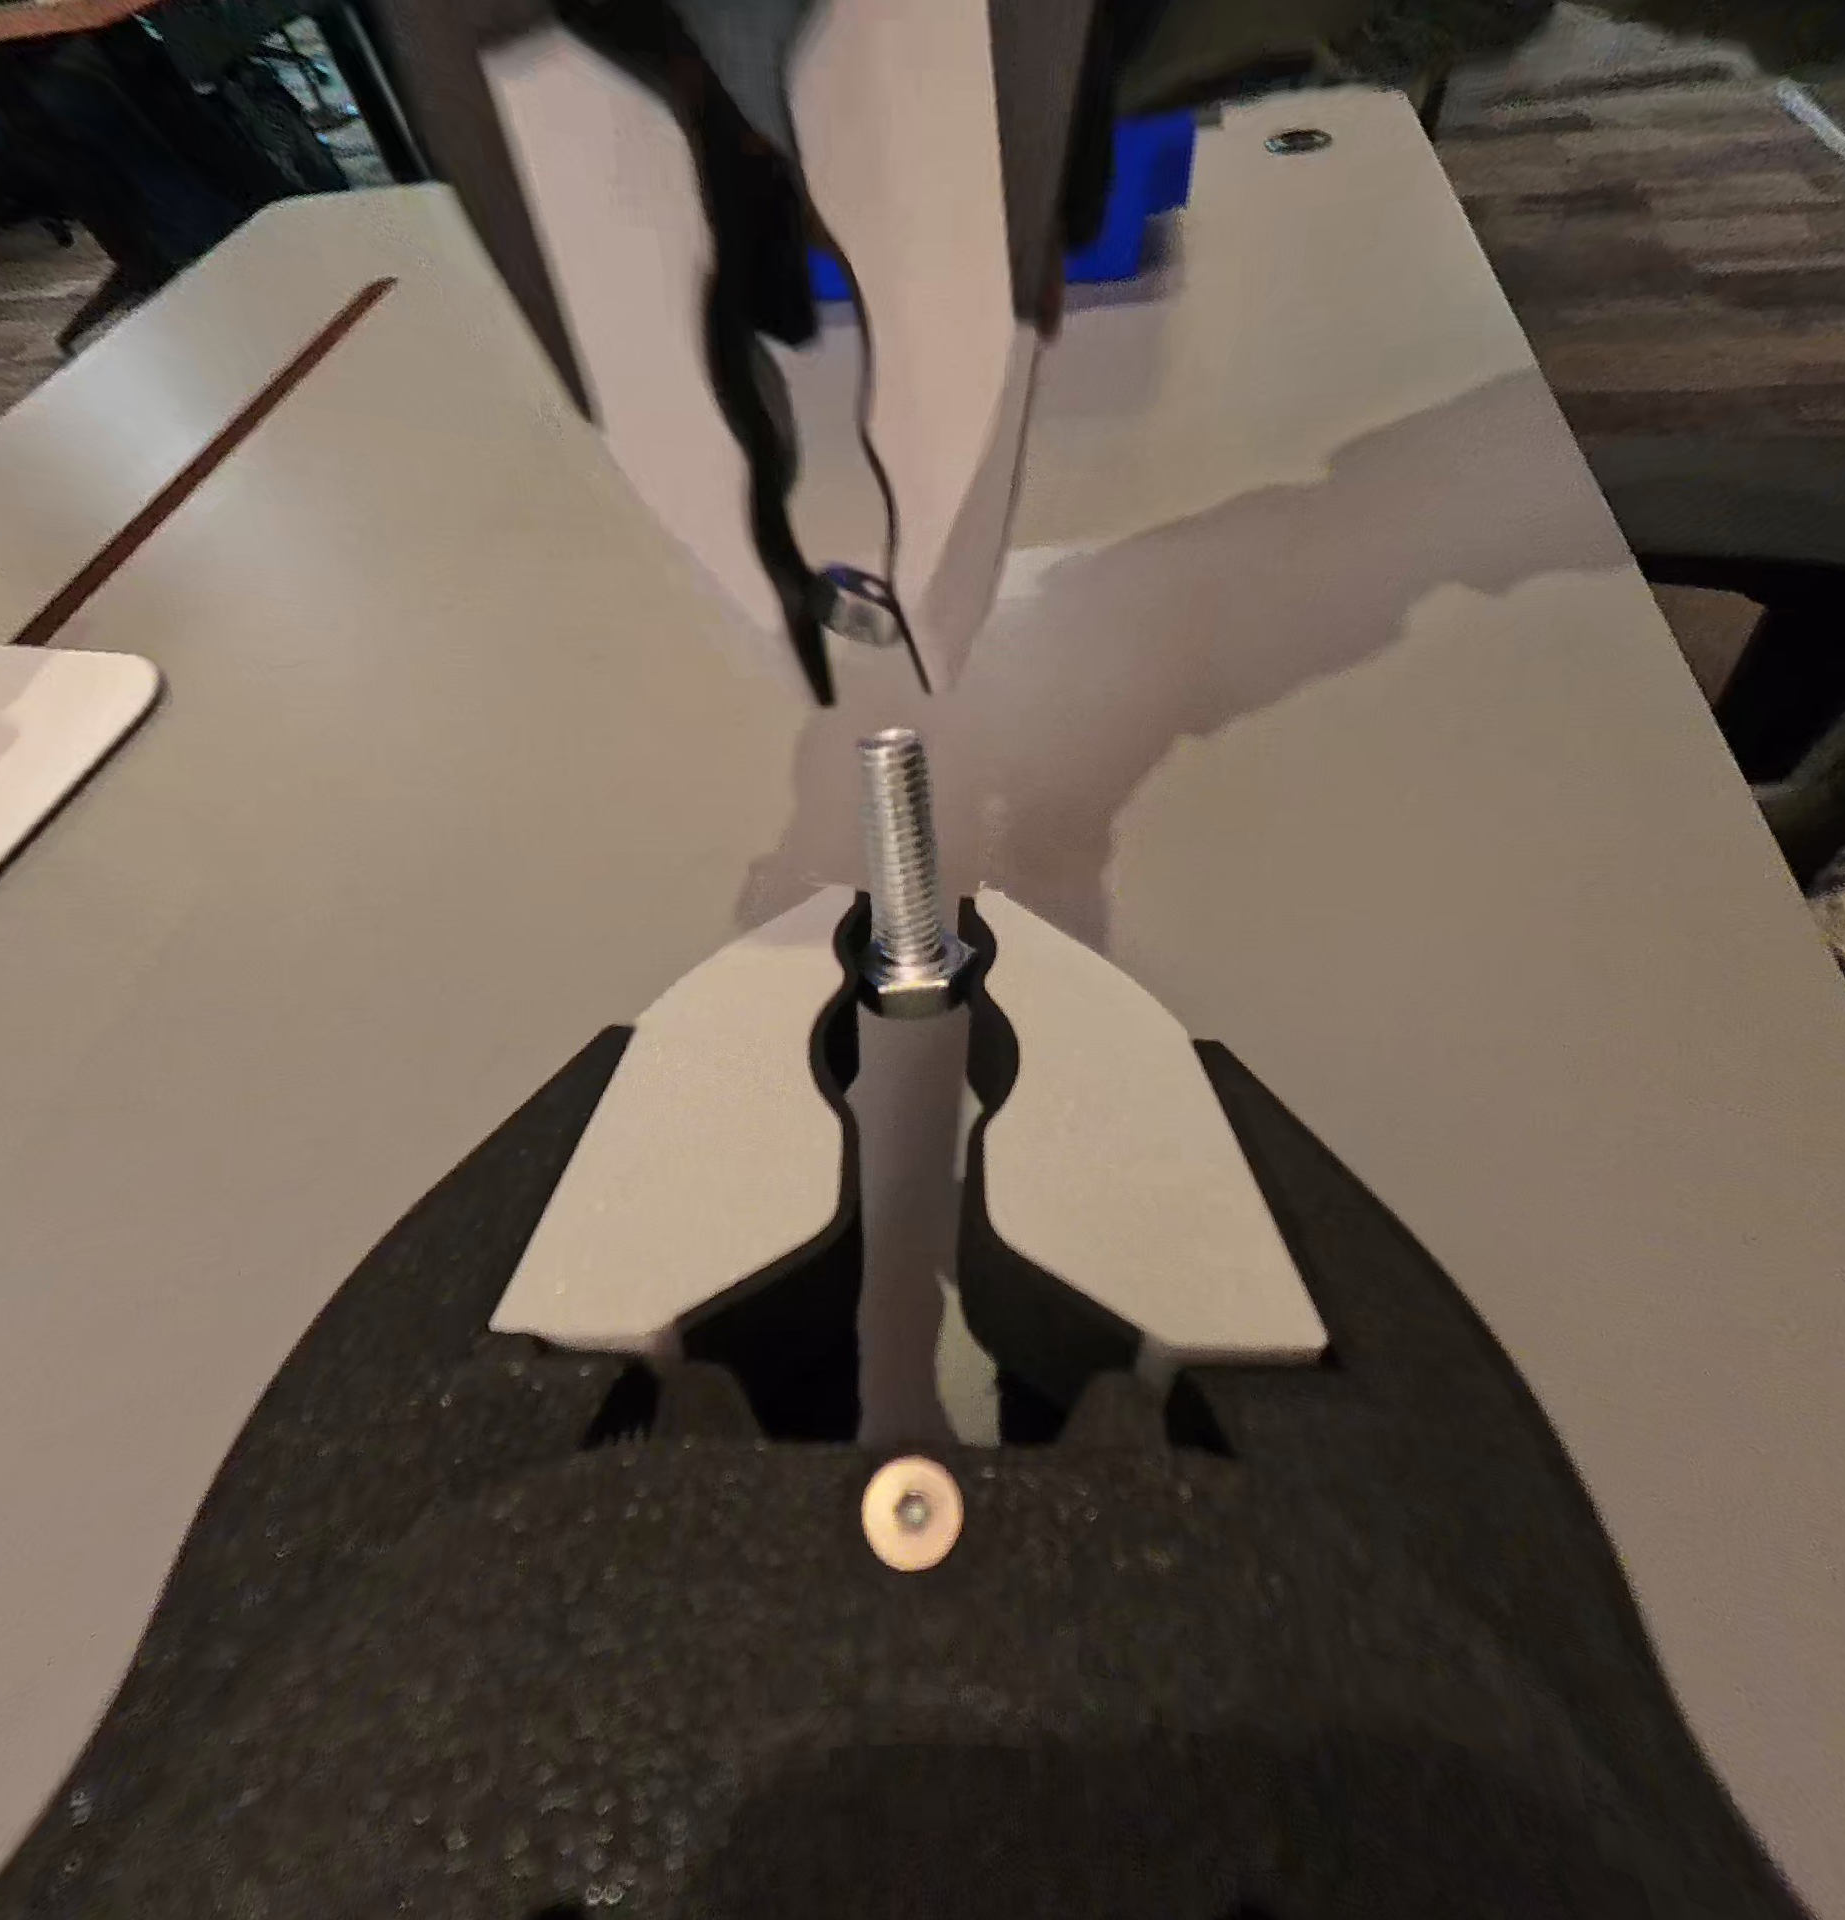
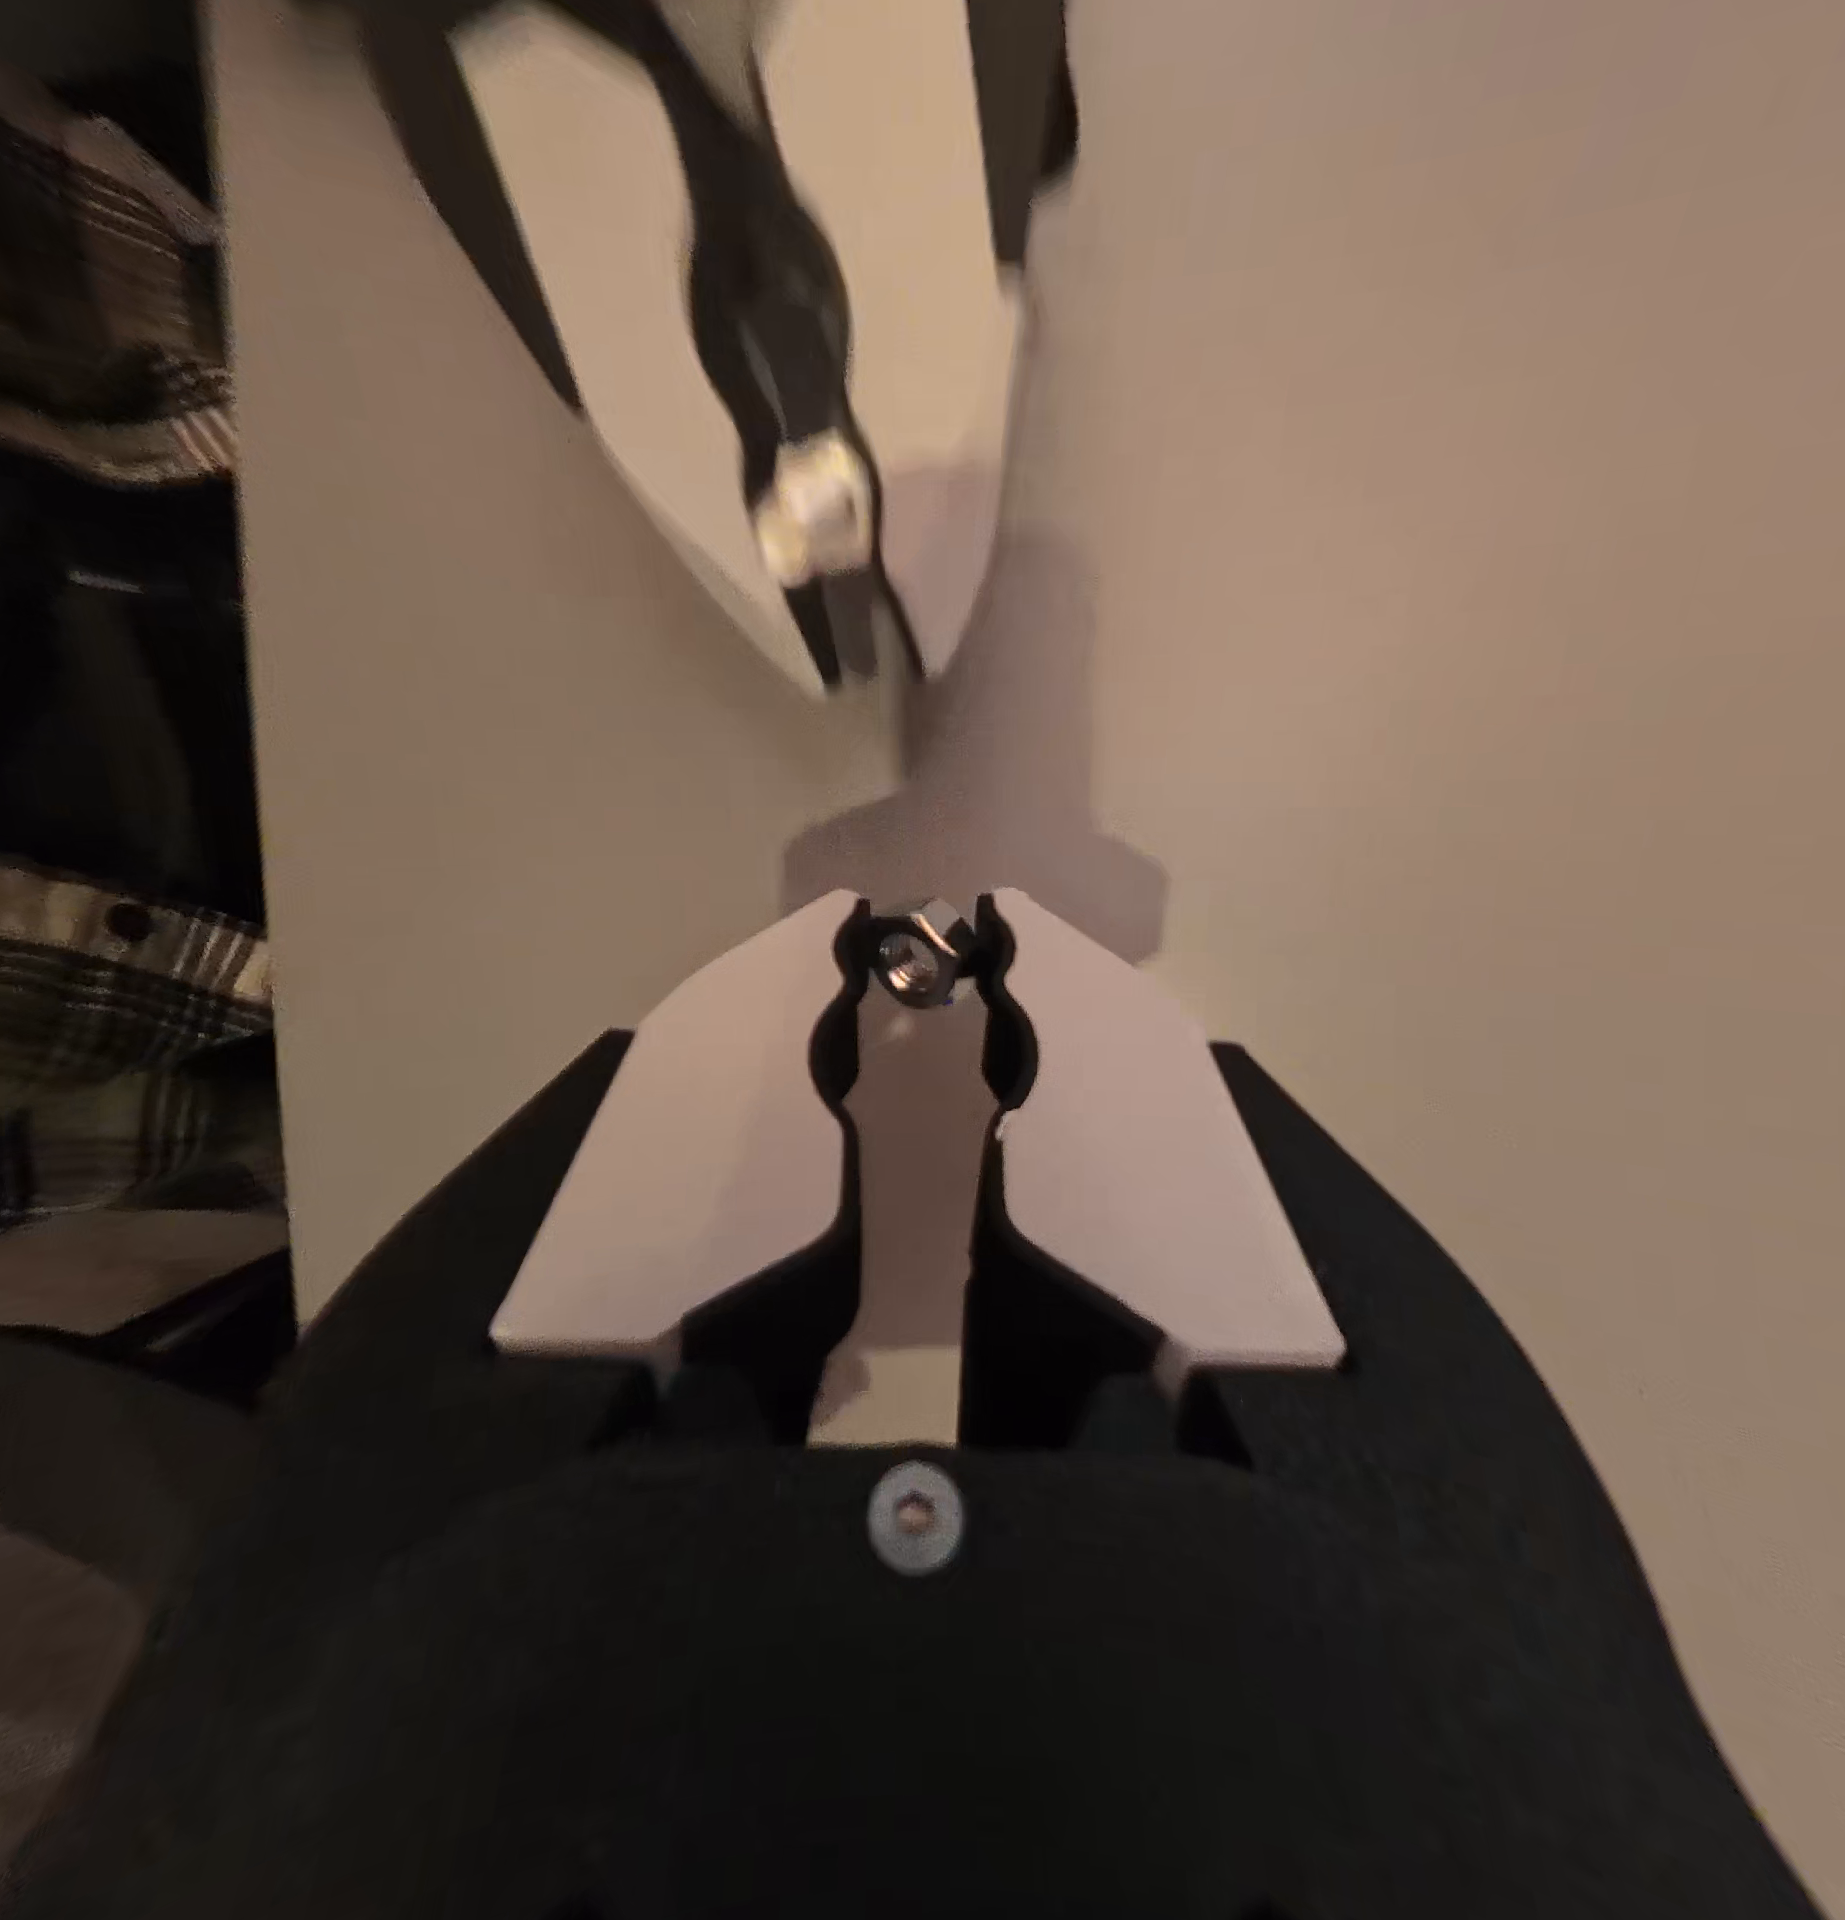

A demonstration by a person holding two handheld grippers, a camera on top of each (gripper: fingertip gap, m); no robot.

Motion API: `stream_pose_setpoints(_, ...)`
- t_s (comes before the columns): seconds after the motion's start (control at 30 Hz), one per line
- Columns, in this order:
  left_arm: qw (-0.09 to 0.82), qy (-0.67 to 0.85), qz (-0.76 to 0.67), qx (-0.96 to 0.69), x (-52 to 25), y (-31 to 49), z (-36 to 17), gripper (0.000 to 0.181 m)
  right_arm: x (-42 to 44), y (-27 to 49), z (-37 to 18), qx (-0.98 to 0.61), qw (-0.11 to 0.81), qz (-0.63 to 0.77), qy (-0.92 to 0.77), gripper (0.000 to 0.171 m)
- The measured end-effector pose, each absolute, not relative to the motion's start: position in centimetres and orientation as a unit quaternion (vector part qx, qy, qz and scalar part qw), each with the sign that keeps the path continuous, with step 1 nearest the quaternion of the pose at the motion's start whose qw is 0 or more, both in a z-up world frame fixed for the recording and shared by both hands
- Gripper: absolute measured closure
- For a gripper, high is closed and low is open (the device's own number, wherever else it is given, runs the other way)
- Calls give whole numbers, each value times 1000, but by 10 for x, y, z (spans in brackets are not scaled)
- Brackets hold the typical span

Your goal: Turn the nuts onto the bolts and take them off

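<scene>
In the left wrist view my left gripper (image 1: 913, 904) is shut on the hex head of a silver bolt (image 1: 902, 831). Its threaded shank points forward, away from the camera. My right gripper (image 1: 882, 686) reaches in from the far side, tips just beyond the bolt's end, shut on a small silver nut (image 1: 856, 615). The right wrist view shows the right gripper (image 2: 918, 904) pinching the nut (image 2: 913, 961) at its fingertips, hole facing the camera. The left gripper (image 2: 876, 670) faces it, blurred, with the bolt (image 2: 809, 514) between its fingers. Nut and bolt are apart.
Both grippers hover over a white table (image 1: 378, 831). A blue bin (image 1: 1126, 197) stands at its far end near a cable hole (image 1: 1297, 140). A white board (image 1: 45, 727) lies at the left edge. A person's plaid clothing (image 2: 87, 1039) shows beside the table. The left gripper's tips are roughly 4 cm from the right gripper's.
</scene>
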State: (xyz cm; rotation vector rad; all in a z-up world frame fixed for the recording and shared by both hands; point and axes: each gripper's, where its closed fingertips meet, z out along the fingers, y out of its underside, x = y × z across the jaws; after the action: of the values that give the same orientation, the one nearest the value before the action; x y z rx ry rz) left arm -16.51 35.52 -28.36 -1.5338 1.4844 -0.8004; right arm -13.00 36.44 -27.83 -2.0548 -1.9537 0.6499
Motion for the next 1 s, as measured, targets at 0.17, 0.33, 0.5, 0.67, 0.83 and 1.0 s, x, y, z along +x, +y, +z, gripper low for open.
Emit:
stream_pose_setpoints(0.17,458,539,-339,-620,-183,381,-266,166,-107,367,-326,-737,27,167,-654,152)
stream_pose_setpoints(0.33,477,527,-341,-615,-190,387,-259,166,-102,370,-341,-726,0,124,-677,152)
stream_pose_setpoints(0.5,480,524,-353,-608,-187,386,-260,166,-102,374,-342,-724,29,125,-678,150)
stream_pose_setpoints(0.67,483,508,-377,-606,-188,387,-256,165,-106,377,-339,-731,99,151,-659,132)
stream_pose_setpoints(0.83,482,503,-387,-604,-186,386,-254,165,-131,392,-275,-714,298,239,-586,130)
stream_pose_setpoints(1.0,466,502,-429,-589,-176,372,-251,165,-190,376,-208,-601,453,359,-553,140)
